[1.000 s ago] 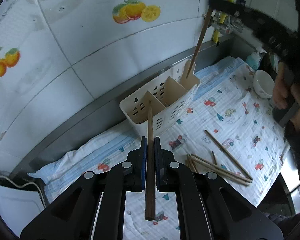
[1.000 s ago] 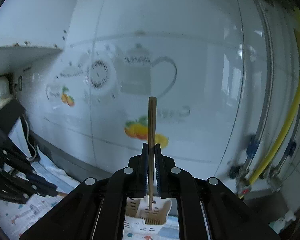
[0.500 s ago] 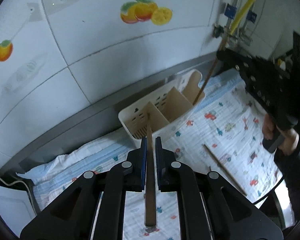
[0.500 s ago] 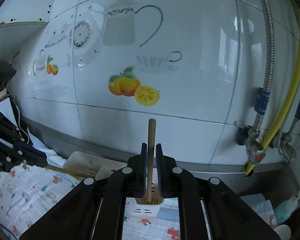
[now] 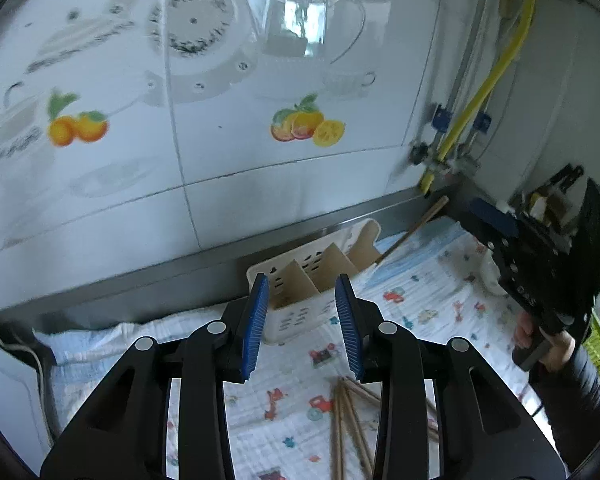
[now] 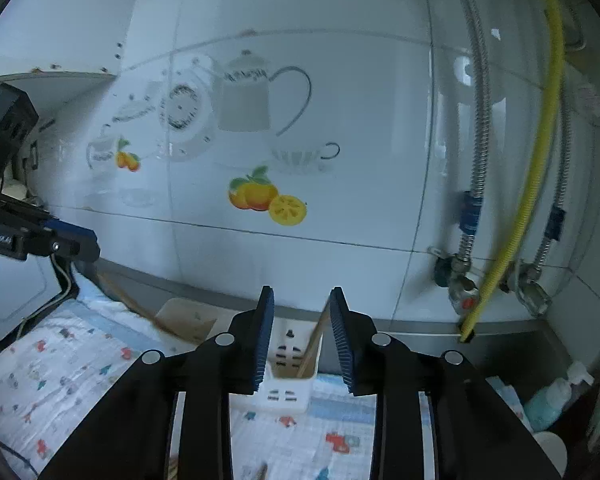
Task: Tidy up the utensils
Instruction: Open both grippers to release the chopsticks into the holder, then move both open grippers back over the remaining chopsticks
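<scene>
Chopsticks (image 5: pixel 350 424) loose on worktop cloth (image 5: pixel 420 300) | caddy (image 5: pixel 300 276) beyond | left hand-held gripper (image 5: pixel 302 326) spread, empty | right hand-held gripper (image 6: pixel 302 338) spread, empty

both black two-finger grippers with blue pads, left (image 5: pixel 302 320) and right (image 6: pixel 302 336), now stand with jaws apart, having let go of the wooden chopsticks pinched a second ago. one brown chopstick (image 5: pixel 414 228) now leans in the cream plastic divided caddy (image 5: pixel 320 280), another (image 6: pixel 312 346) inside its end compartment.
</scene>
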A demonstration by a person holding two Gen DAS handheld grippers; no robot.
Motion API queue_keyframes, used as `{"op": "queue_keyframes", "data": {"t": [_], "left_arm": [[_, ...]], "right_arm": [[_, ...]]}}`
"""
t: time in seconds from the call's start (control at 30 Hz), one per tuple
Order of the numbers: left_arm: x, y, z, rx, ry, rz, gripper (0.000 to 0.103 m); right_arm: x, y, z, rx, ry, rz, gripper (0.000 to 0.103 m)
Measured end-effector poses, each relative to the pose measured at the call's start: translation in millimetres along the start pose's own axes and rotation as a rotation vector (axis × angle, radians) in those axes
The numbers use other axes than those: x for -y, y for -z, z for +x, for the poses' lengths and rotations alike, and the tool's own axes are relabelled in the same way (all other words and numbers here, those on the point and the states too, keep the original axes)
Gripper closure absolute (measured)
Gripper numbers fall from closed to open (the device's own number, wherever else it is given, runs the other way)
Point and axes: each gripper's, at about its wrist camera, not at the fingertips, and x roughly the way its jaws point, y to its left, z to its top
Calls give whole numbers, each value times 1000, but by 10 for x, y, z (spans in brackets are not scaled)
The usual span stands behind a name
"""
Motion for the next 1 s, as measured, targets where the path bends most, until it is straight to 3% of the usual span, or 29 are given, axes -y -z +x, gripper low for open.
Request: {"op": "queue_keyframes", "data": {"t": [0.17,0.47,0.7,1.0], "left_arm": [[35,418,-177,33,-22,0,66],[99,1375,-261,23,-52,0,66],[140,2060,-225,0,-68,-9,66],[256,2680,-76,-55,-61,-16,66]], "right_arm": [[-146,176,-434,14,-36,-15,70],[-363,643,-1013,-10,-96,15,66],[-516,1231,-1255,-84,-131,56,67],[-560,2003,-1127,-274,-148,89,84]]}}
